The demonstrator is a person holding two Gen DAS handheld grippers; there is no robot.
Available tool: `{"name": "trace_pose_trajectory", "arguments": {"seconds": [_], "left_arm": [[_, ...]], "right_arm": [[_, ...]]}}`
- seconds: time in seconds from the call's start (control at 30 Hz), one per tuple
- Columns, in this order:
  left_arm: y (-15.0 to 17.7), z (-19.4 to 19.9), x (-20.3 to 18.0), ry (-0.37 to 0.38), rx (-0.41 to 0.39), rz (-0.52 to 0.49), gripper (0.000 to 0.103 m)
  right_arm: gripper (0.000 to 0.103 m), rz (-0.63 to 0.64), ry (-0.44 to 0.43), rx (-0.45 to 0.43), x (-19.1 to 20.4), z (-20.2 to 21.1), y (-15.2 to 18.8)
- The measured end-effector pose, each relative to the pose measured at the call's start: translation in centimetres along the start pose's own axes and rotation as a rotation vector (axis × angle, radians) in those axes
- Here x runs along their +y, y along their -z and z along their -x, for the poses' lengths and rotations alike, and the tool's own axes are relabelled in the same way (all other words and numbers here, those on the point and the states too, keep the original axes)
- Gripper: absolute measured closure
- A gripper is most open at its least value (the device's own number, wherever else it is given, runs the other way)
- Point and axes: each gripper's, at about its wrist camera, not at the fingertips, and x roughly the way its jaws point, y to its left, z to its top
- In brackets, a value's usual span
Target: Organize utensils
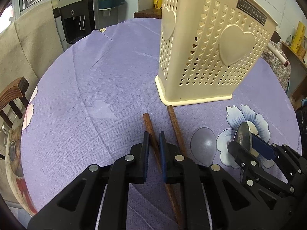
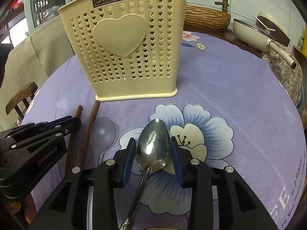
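Left wrist view
Left gripper (image 1: 154,143): low in the centre of the frame, its jaws clenched on one wooden chopstick (image 1: 151,134), which runs between the pads and sticks out ahead toward the middle of the frame.
Second chopstick (image 1: 175,126): lies just right of the first on the purple tablecloth (image 1: 86,95), its far tip almost at the base of the holder.
Utensil holder (image 1: 209,48): cream plastic with heart-shaped holes, upright in the upper right of the frame.
Plastic spoon (image 1: 204,143): pale and see-through, flat on the cloth right of the chopsticks.
Right gripper (image 1: 247,145): at the lower right, with the metal spoon (image 1: 242,136) between its fingers.

Right wrist view
Right gripper (image 2: 152,153): bottom centre, its blue pads set on either side of the metal spoon's (image 2: 153,143) bowl; whether they press on it cannot be told.
Metal spoon: bowl over the flower print, handle running back down under the gripper.
Utensil holder (image 2: 124,48): upright in the upper centre.
Chopsticks (image 2: 90,122): at left centre, beside the plastic spoon (image 2: 102,132).
Left gripper (image 2: 76,122): at the left edge, over the outer chopstick.
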Motion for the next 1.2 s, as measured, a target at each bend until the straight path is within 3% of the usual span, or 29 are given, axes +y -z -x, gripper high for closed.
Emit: {"name": "trace_pose_trajectory", "arguments": {"seconds": [0.27,0.83,1.2], "left_arm": [[-0.5,1.9,1.4,0.105,-0.030,0.071,0.094],[-1.8,17.1,3.4,0.210,-0.352,0.075,0.096],[-1.6,18.4,3.6,0.212,-0.370,0.070,0.098]], "right_arm": [[0.067,-0.057,-0.067,-0.078,-1.8,2.1,-0.4],[0.067,0.017,-0.148,-0.294,-1.8,11.2,-1.8],[0.067,0.009,-0.147,-0.287,-1.3,10.7,-1.1]]}}
